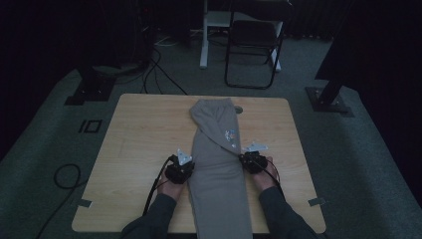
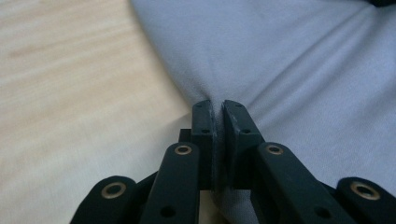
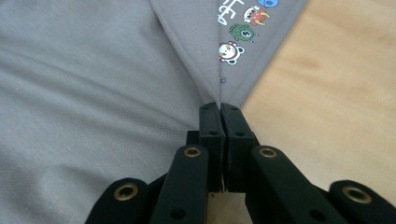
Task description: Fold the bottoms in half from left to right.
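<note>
A pair of grey trousers (image 1: 216, 164) lies lengthwise down the middle of the wooden table (image 1: 139, 144), reaching over its near edge, with a small cartoon print (image 1: 230, 136) on the right side. My left gripper (image 1: 185, 167) is shut on the left edge of the grey trousers (image 2: 280, 56), the cloth pinched between its pads and pulled into folds. My right gripper (image 1: 247, 158) is shut on the right edge of the grey trousers (image 3: 93, 84), just below the cartoon print (image 3: 240, 28). Both hands rest on the table beside the cloth.
Bare wood of the table (image 2: 70, 93) lies left of the trousers, and the table (image 3: 336, 107) shows on their right too. Behind the table stand a black folding chair (image 1: 253, 45) and dark stand bases (image 1: 92, 87). Cables (image 1: 67, 177) trail on the carpet.
</note>
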Available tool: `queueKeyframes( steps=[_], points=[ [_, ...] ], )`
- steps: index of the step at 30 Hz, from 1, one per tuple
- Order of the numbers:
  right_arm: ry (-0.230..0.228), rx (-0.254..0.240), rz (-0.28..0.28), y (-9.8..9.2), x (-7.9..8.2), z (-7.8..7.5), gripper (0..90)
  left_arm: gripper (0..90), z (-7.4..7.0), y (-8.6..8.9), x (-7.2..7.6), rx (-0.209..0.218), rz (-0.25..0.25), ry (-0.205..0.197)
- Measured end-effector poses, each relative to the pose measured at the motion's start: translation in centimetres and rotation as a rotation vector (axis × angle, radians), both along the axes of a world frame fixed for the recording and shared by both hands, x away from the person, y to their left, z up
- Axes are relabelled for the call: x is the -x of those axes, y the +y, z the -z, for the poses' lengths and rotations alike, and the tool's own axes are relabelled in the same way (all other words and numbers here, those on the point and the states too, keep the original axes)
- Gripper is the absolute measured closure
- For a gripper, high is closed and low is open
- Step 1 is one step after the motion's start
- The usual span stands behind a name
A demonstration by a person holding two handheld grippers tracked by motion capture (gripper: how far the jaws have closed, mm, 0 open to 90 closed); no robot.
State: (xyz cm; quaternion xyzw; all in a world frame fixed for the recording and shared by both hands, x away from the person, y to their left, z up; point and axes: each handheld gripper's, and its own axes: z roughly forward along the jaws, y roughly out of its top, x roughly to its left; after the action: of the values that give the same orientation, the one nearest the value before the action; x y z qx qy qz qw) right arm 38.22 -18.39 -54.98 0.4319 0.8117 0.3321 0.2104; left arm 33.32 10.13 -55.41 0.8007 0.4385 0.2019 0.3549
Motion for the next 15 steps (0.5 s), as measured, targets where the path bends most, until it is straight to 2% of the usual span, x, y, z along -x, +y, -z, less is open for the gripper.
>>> queueKeyframes(
  steps=[2,6,8,9,10,12,14,15],
  points=[
    [0.017,-0.019,-0.019,-0.3,1.1,0.0,89.3,83.2,0.1,0.0,1.4,-0.003,0.016,-0.006],
    [0.040,-0.025,-0.051,-0.4,3.0,-0.1,89.1,83.0,0.2,0.0,3.8,0.014,0.035,-0.004],
    [0.055,-0.034,-0.059,-0.5,3.3,-0.2,88.9,80.3,0.1,0.1,4.2,0.017,0.039,0.001],
    [0.072,-0.046,-0.064,-0.7,3.6,-0.3,88.3,80.3,0.1,0.1,4.5,0.034,0.040,0.015],
    [0.080,-0.032,-0.074,-0.7,3.9,-0.4,83.3,69.4,0.0,0.2,4.4,0.045,0.048,0.010],
    [0.083,-0.019,-0.103,-0.6,3.7,-0.6,67.1,64.1,-0.5,0.3,3.8,0.062,0.057,-0.014],
    [0.076,-0.029,-0.122,-0.1,3.2,-0.8,57.9,60.6,-1.2,0.4,2.6,0.090,0.052,-0.024],
    [0.063,-0.030,-0.126,0.3,2.8,-1.0,53.5,60.0,-1.6,0.4,2.0,0.091,0.045,-0.045]
  ],
)
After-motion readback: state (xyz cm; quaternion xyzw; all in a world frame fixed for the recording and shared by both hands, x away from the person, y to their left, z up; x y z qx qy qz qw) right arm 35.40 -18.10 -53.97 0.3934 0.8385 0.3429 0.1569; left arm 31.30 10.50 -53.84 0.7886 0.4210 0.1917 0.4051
